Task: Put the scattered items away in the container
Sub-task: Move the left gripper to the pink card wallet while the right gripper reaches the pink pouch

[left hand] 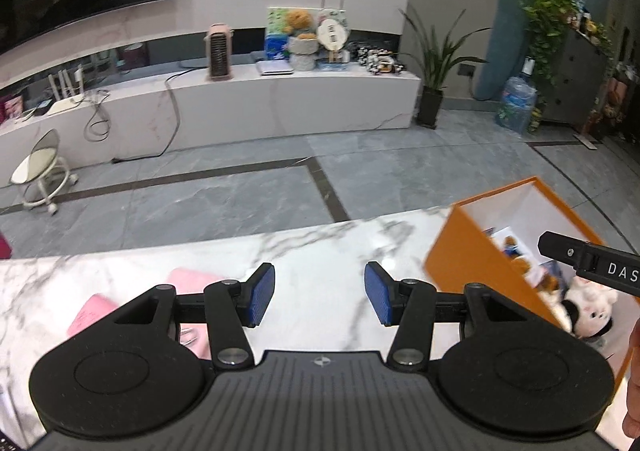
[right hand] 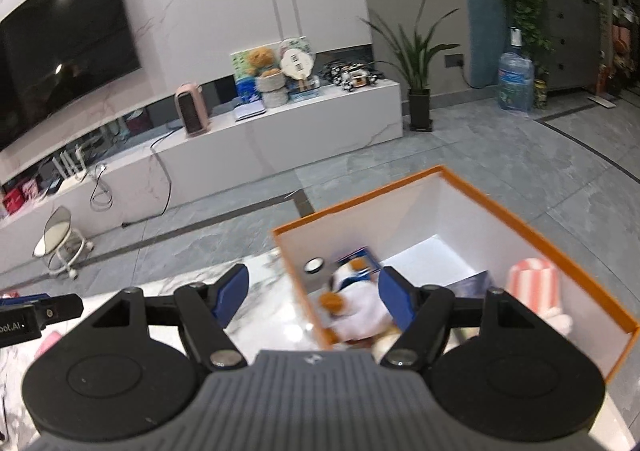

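An orange box [left hand: 460,251] with white inner walls stands on the marble table [left hand: 320,251] at the right. Inside it lie a white and black plush [left hand: 588,311] and small brown toys. My left gripper [left hand: 319,293] hangs open over bare marble, left of the box, nothing between its blue pads. Pink flat items [left hand: 90,315] lie on the table at its left. In the right wrist view the orange box [right hand: 520,227] holds a white plush [right hand: 356,307], a pink striped item [right hand: 532,279] and a blue booklet. My right gripper [right hand: 314,297] is open above the box's left wall.
Beyond the table's far edge lies grey tiled floor [left hand: 240,187]. A small white stool [left hand: 40,171] stands at the left and a long white TV bench [left hand: 240,99] against the wall. A potted plant [left hand: 434,63] and a water bottle [left hand: 516,103] stand at the right.
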